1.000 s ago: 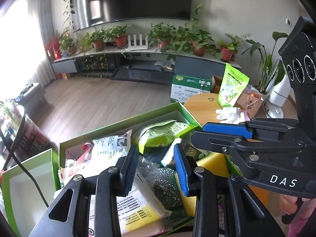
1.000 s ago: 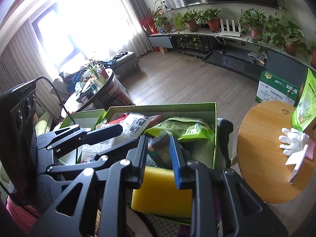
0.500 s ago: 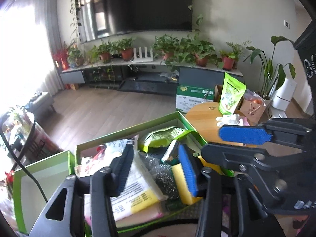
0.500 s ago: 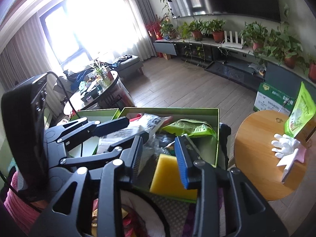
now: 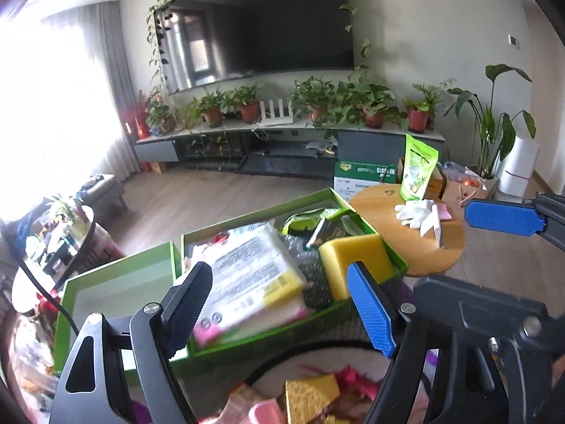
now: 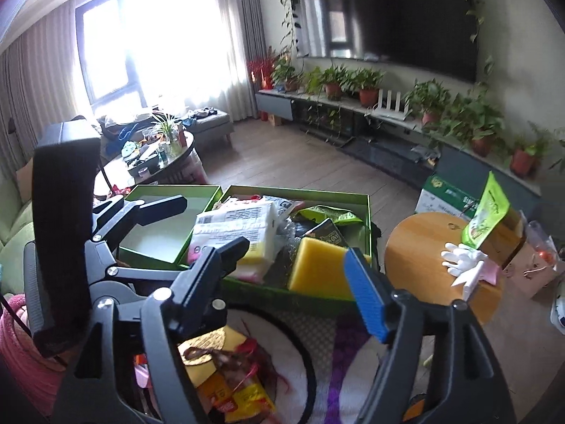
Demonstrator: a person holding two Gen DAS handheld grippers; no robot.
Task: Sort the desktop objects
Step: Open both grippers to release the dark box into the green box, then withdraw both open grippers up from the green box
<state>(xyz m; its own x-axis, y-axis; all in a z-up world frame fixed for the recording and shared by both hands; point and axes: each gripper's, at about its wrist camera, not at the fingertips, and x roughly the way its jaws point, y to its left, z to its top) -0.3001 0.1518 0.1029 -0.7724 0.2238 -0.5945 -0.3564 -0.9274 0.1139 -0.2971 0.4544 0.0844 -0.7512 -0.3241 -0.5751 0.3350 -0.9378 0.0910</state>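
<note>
Both grippers, left gripper [image 5: 282,312] and right gripper [image 6: 295,284], have lifted, spread wider, empty.

A green box [image 5: 370,208] is sitting open, crammed full. A yellow sponge [image 5: 355,258] is lying at its near right corner, beside a white packet [image 5: 254,275] that is tilting across the middle. A green pouch [image 5: 303,221] is resting at the back. An empty green lid [image 5: 120,272] is lying just left.
</note>
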